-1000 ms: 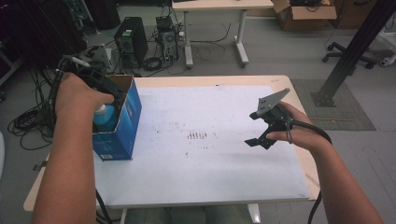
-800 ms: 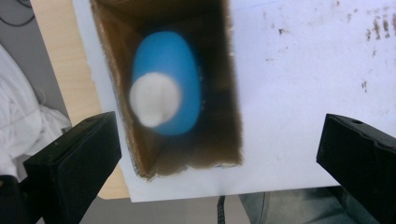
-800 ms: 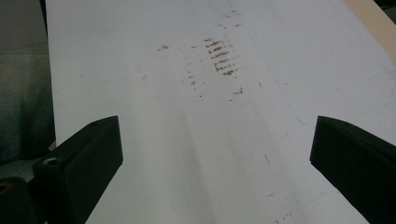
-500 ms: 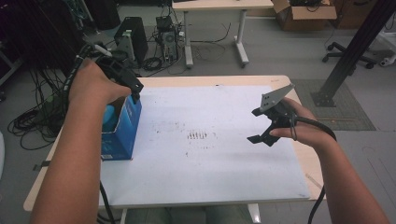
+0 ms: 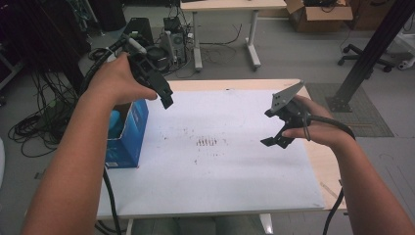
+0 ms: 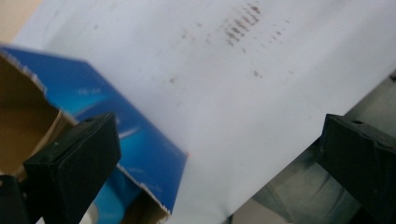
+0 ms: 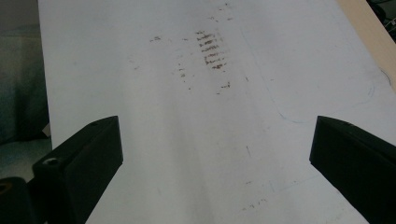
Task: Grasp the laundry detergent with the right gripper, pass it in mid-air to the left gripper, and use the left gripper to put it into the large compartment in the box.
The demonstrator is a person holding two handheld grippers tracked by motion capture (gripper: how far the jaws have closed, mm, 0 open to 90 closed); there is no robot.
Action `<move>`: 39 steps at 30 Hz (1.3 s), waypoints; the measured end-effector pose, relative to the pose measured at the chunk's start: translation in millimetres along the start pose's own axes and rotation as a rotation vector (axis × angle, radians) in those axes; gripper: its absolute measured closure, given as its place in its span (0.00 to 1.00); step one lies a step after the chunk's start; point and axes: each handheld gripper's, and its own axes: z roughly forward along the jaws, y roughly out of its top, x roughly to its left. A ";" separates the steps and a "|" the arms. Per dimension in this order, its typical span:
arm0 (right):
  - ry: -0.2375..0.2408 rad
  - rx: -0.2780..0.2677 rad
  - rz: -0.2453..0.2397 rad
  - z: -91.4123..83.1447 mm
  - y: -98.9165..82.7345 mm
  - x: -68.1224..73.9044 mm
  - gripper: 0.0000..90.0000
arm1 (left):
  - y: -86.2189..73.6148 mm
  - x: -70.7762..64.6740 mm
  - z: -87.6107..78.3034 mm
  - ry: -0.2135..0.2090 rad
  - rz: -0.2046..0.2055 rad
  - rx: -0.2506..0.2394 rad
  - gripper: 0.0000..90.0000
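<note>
An open-topped blue cardboard box [image 5: 131, 132] stands at the left edge of the white sheet [image 5: 220, 171], with a light blue object [image 5: 115, 122] inside it. My left gripper [image 5: 165, 98] hovers above the box's far right corner, clear of it. Its jaws have just been opening and stand wide, with nothing between them. In the left gripper view, that left gripper [image 6: 219, 154] looks down over the box [image 6: 135, 140] and the sheet. My right gripper [image 5: 275, 137] hangs open and empty over the sheet's right side. In its own view the right gripper [image 7: 215, 154] faces brown smudges [image 7: 212, 49].
The sheet covers a wooden table whose bare edge [image 5: 325, 166] shows at the right. On the floor behind are computer cases and cables [image 5: 151, 39], a second table [image 5: 225, 6], a cardboard box [image 5: 318, 10] and a black slanted post [image 5: 374, 49].
My left hand has come up out of the blue box and moved right and away, ending above the box's far corner. The right hand has stayed almost still.
</note>
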 end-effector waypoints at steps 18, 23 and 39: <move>0.048 0.230 -0.098 10.7 16.8 1.0 0.04 | 17.6 -55.0 31.0 -0.068 0.448 0.131 0.00; 0.065 0.287 -0.108 17.6 18.1 -1.8 0.04 | 20.1 -62.8 40.4 -0.082 0.507 0.148 0.00; 0.078 0.330 -0.113 20.2 21.0 -7.7 0.04 | 19.6 -57.8 58.0 -0.087 0.548 0.169 0.00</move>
